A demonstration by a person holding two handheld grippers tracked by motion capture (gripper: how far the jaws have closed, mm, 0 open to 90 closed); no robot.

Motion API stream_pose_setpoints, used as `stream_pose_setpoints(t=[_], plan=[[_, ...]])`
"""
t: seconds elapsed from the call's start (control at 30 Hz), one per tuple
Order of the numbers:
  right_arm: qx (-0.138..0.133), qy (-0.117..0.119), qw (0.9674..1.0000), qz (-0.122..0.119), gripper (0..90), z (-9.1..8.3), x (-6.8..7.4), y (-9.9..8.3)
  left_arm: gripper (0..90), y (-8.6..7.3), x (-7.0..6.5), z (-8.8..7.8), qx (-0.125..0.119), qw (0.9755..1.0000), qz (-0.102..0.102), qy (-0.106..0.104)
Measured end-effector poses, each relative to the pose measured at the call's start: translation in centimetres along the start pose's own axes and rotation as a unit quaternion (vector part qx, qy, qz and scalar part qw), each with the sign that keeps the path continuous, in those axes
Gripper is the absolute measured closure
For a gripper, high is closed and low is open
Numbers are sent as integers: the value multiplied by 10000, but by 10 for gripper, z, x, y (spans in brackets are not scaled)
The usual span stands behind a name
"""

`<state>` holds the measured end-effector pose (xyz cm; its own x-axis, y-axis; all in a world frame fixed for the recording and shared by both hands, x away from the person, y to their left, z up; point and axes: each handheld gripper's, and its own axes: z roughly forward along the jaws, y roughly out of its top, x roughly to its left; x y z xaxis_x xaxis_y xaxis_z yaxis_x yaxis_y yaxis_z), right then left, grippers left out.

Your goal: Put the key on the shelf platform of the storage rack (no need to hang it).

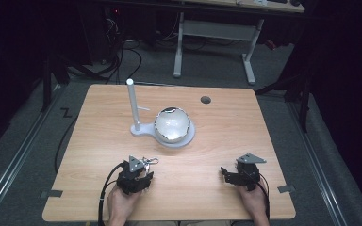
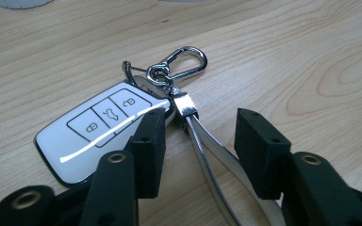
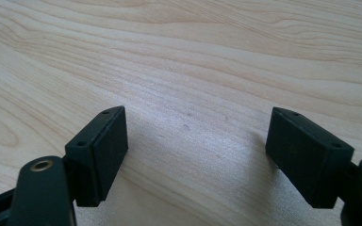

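A white car key fob (image 2: 89, 136) lies flat on the wooden table (image 2: 287, 56), joined by a ring to a silver carabiner clip (image 2: 184, 61) and a shiny strap (image 2: 207, 160). My left gripper (image 2: 202, 129) is low over it with its jaws apart; the strap runs between them and neither pad presses on it. Its left pad (image 2: 151, 141) overlaps the fob's near edge. From above, the left gripper (image 1: 139, 175) sits near the table's front left with the clip (image 1: 150, 161) just beyond it. My right gripper (image 3: 195, 141) is open over bare wood, at the front right (image 1: 230, 174).
A white stand with an upright post (image 1: 133, 106) and a round base carrying a shiny white bowl (image 1: 172, 125) sits at the table's middle. A dark cable hole (image 1: 205, 100) lies behind it. The table edges fall to a grey floor.
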<state>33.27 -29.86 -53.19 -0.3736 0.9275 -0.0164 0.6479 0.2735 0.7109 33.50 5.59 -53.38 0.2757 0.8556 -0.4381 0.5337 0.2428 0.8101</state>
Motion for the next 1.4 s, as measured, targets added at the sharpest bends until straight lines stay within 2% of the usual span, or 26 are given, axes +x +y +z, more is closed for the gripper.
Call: stream_pose_setpoints(t=[0.3,0.7,0.97,1.13,1.4], plan=[[-9,1,10000,-22,218,0,0,0,679,-1,0,2,48,9999,-68,89],[-5,0,10000,-10,218,0,0,0,848,0,4,1,59,9999,110,115],[-1,2,10000,-3,218,0,0,0,868,2,6,-3,-5,10000,25,29],[-1,1,10000,-1,218,0,0,0,870,10,6,-12,-96,9999,-74,-74],[-2,2,10000,-2,218,0,0,0,870,26,3,-24,-294,9994,-60,-183]])
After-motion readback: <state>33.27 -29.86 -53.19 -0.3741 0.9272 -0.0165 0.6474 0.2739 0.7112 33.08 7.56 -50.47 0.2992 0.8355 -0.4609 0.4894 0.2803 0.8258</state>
